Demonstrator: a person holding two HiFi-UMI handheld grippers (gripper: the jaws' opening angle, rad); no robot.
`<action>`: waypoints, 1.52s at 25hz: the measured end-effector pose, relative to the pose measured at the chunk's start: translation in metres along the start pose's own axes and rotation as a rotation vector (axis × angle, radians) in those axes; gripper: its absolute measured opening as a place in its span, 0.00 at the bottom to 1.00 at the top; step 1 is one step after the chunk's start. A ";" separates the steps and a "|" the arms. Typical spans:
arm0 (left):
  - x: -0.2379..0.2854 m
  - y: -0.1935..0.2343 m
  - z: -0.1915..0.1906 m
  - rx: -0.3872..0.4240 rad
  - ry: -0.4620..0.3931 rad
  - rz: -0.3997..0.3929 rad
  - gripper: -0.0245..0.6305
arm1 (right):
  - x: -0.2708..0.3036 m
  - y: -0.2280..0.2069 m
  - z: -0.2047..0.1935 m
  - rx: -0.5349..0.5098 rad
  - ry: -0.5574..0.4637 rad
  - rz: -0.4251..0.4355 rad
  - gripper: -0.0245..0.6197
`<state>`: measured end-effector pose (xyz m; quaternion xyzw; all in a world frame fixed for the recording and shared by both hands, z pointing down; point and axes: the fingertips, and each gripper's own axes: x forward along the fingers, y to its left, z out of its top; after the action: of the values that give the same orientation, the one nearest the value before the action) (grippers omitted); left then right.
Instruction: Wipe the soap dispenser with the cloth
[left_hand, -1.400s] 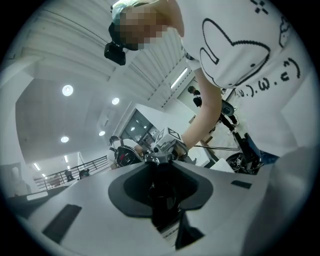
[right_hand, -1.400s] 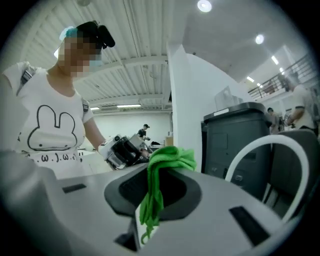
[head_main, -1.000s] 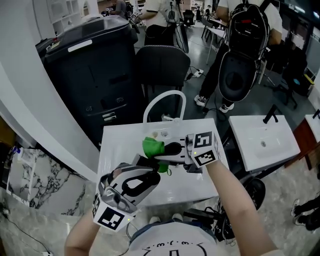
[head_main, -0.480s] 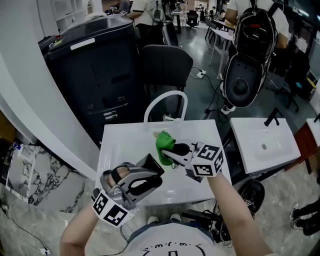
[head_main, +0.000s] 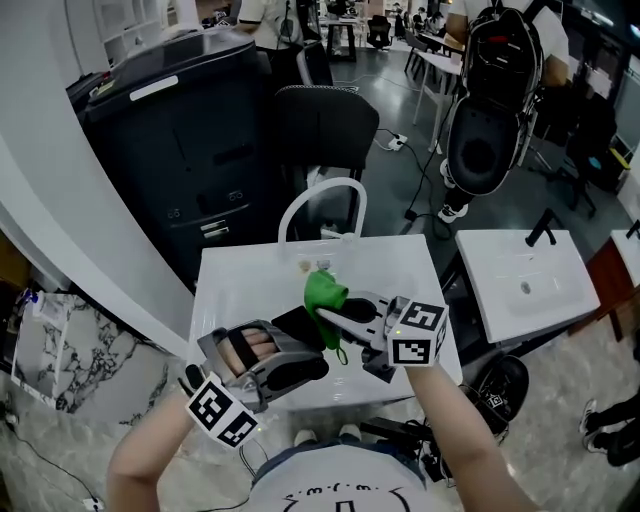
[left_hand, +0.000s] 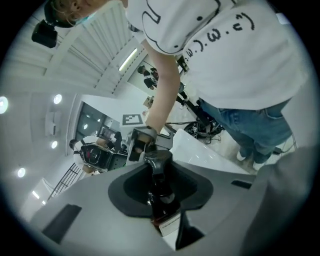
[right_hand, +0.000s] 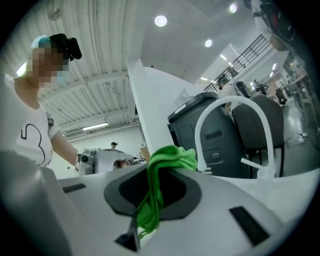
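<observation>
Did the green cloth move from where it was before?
Yes. The green cloth shifted right in the head view, from the left leg of the white tap toward its middle.

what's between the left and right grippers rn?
Head view: only their loads, the dark soap dispenser in the left gripper and the green cloth in the right gripper, close together.

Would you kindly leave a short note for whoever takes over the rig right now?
Left gripper: shut on the dispenser, held over the white basin.
Right gripper: shut on the green cloth, which is bunched at its jaw tips.
The cloth is right beside the dispenser; I cannot tell whether they touch.
Done: both things are in hand, side by side.
Left: rub the cloth over the dispenser's body and pump, probably turning it to reach all sides, then set both down.
</observation>
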<state>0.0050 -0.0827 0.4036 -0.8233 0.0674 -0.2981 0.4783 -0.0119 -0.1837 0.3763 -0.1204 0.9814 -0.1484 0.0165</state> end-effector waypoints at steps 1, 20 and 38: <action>0.001 -0.002 0.000 0.019 0.005 -0.012 0.20 | 0.002 -0.007 -0.003 0.012 0.003 -0.022 0.11; 0.009 -0.021 -0.035 0.143 0.093 -0.107 0.20 | 0.025 0.015 0.002 -0.530 0.247 0.010 0.11; 0.001 -0.034 -0.030 0.239 0.103 -0.115 0.20 | 0.059 -0.034 -0.034 -0.298 0.398 0.010 0.11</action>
<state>-0.0168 -0.0878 0.4428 -0.7466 0.0084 -0.3728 0.5510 -0.0638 -0.2193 0.4191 -0.0849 0.9770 -0.0228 -0.1942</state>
